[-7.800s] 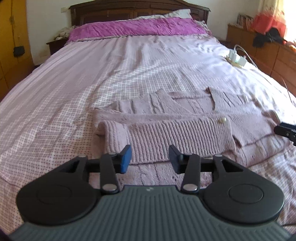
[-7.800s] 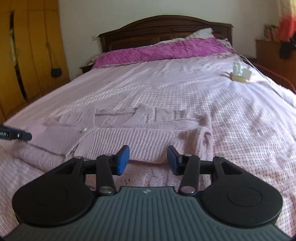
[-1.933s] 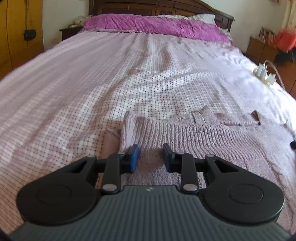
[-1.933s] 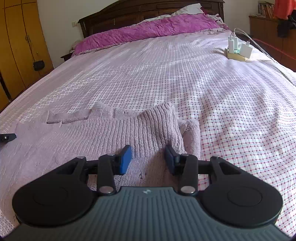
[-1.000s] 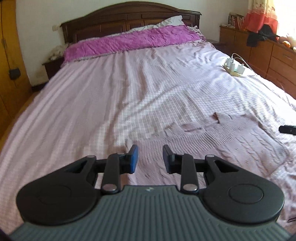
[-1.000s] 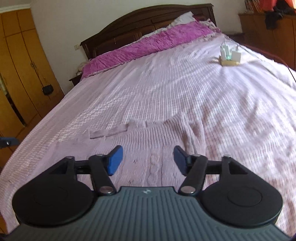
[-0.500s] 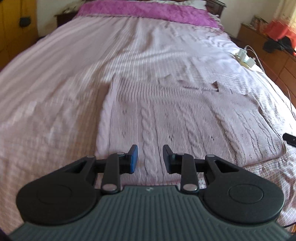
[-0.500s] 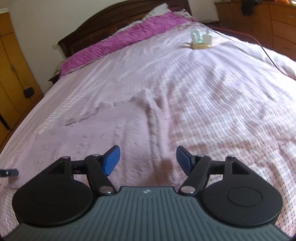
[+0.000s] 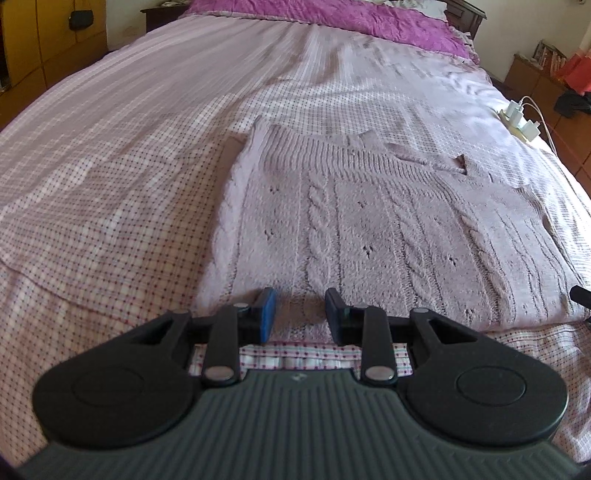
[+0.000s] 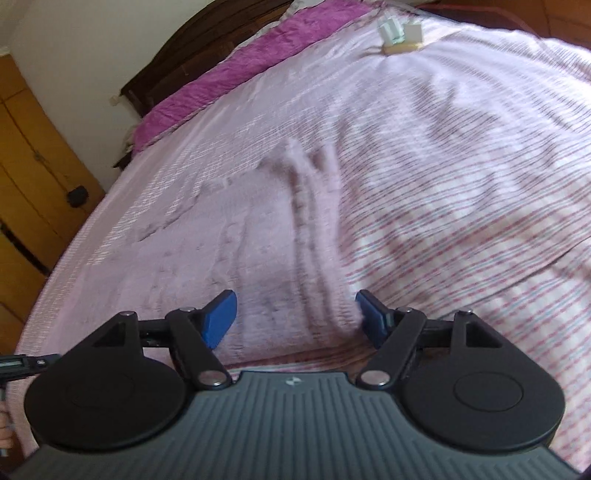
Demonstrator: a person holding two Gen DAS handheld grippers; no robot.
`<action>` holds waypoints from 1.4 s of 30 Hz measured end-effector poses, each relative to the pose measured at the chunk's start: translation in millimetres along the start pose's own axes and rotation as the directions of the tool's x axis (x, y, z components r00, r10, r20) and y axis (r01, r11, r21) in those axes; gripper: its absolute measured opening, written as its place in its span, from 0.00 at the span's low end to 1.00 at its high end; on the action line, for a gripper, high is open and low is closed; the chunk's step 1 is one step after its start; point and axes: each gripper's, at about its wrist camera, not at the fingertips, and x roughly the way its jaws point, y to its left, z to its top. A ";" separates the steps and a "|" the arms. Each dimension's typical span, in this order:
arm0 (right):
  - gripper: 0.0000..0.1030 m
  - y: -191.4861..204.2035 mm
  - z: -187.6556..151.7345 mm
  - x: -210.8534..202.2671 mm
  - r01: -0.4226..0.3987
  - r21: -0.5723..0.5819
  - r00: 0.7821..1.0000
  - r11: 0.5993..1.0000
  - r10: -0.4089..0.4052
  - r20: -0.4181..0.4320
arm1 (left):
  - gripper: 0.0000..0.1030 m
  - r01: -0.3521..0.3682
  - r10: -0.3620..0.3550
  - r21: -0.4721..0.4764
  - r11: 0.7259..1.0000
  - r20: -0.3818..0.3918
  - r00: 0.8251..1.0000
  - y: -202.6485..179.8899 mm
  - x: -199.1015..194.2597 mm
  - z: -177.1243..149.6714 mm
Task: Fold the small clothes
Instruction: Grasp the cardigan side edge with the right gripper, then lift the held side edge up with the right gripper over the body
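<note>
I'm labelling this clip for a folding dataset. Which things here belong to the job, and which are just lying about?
Job:
- knit sweater, flat on the bed sheet
- left gripper
- right gripper, jaws opening

Lying about:
- power strip with chargers
- purple blanket
- wardrobe

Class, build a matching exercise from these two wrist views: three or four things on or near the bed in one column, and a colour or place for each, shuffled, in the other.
Column 1:
1. knitted sweater
2. pillow cover
3. power strip with chargers
4. wardrobe

Column 2:
A. bright magenta, at the head of the bed
B. yellow-brown wood
C. pale lilac, lying flat on the bedspread
D. white, near the bed's right edge

Pairs: 1-C, 2-A, 3-D, 4-B
</note>
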 end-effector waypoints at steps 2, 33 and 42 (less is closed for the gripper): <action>0.75 2.9 -1.2 3.9 -0.015 0.004 1.000 1.000 0.015 -0.005 | 0.31 -0.008 0.008 0.003 1.000 0.001 1.000 -1.5 0.8 -1.0; 0.47 -5.7 13.4 50.8 -0.170 0.177 0.985 0.969 0.173 0.000 | 0.34 -0.023 0.023 0.002 1.000 -0.017 1.000 -4.6 12.5 0.6; 0.53 -10.9 11.0 59.0 -0.208 0.226 0.978 0.952 0.201 0.053 | 0.34 -0.023 0.023 0.005 1.000 -0.017 1.000 -4.5 13.3 0.1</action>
